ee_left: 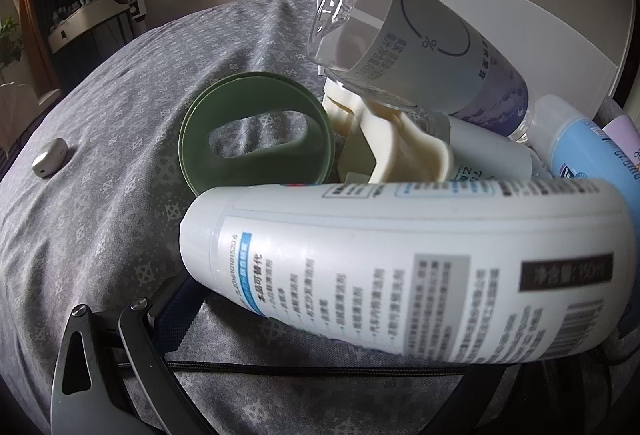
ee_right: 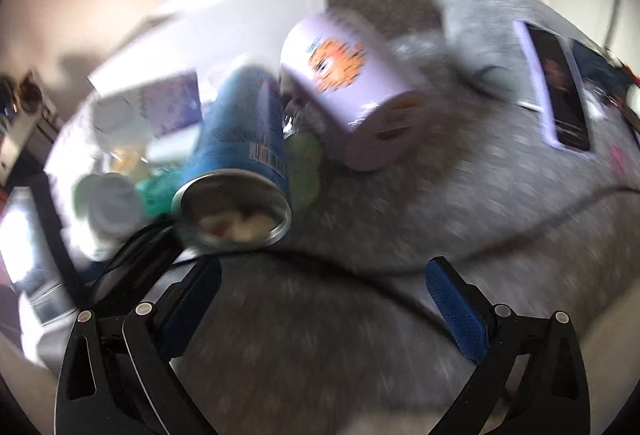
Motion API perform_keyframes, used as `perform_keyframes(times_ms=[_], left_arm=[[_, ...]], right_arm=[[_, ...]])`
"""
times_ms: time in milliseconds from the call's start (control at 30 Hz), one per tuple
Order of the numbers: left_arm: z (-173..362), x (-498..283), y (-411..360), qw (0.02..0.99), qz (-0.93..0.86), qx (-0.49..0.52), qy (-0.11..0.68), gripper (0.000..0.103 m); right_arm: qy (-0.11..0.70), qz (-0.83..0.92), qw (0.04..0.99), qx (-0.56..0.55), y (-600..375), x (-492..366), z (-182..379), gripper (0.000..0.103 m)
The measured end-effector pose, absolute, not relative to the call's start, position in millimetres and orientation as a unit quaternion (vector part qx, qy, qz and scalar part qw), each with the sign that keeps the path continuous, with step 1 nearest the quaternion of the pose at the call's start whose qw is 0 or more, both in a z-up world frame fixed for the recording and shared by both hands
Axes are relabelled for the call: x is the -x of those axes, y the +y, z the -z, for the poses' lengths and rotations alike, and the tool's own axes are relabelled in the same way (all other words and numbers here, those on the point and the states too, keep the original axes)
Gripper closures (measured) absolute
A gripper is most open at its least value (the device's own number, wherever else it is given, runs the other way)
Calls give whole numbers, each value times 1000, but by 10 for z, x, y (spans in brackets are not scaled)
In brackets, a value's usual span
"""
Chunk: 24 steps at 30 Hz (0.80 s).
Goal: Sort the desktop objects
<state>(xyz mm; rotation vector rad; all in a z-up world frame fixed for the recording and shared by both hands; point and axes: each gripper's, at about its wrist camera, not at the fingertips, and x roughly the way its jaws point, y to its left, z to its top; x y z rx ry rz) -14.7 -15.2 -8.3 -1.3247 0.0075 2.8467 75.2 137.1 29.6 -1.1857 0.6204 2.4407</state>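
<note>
1. Clearly, the left tongs (ee_left: 320, 315) grip the large white plastic bottle with blue-edged printed label (ee_left: 408, 267): in the left wrist view one black finger and its blue pad (ee_left: 172, 319) press the bottle's lower left flank, while the other finger is hidden behind the body.
2. Its long axis runs crosswise to the tongs, from the rounded end at 9 o'clock to the barcode end at 3 o'clock, tilted slightly down to the right.
3. Just beyond it, toward 12 o'clock, lies the heap: a dark green round plastic lid with a cut-out handle (ee_left: 256, 139), a cream trigger sprayer head (ee_left: 384, 143), and a clear-capped white and purple bottle (ee_left: 420, 43) leaning on a white flat box (ee_left: 540, 47).
4. The right tongs (ee_right: 324, 295) stand wide apart and hold nothing; that view is heavily blurred.
5. From them, a blue metal can with a silver concave base (ee_right: 240, 163) lies at 11 o'clock, base toward the camera, long axis pointing away; a lilac cylindrical tin with an orange cartoon print (ee_right: 352, 91) lies at 12 o'clock.
6. Judging by this, the right hand is nearer the can and tin; the left is occupied.
7. All rests on a grey patterned cloth (ee_left: 100, 115) over the worktop, with a small silver oval gadget (ee_left: 50, 157) apart at 9 o'clock.
</note>
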Motion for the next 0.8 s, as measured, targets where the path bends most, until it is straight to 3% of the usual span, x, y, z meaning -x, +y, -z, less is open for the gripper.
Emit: perform_keyframes(times_ms=[67, 167, 333, 567, 667, 800], left_arm=[[83, 156, -179, 4, -907, 421, -1, 0], [83, 154, -170, 3, -907, 421, 1, 0], [88, 148, -161, 1, -907, 422, 3, 0], [86, 145, -162, 1, -907, 422, 4, 0], [84, 139, -161, 1, -907, 422, 4, 0], [84, 129, -157, 1, -907, 422, 4, 0]], right_arm=[[200, -881, 183, 387, 1314, -964, -538, 0], [100, -908, 225, 340, 1430, -953, -952, 0], [9, -898, 201, 391, 1591, -346, -1113, 0], [21, -848, 139, 512, 2091, 457, -442, 6], [113, -842, 105, 517, 2300, 534, -165, 7], [159, -845, 82, 504, 2370, 511, 58, 6]])
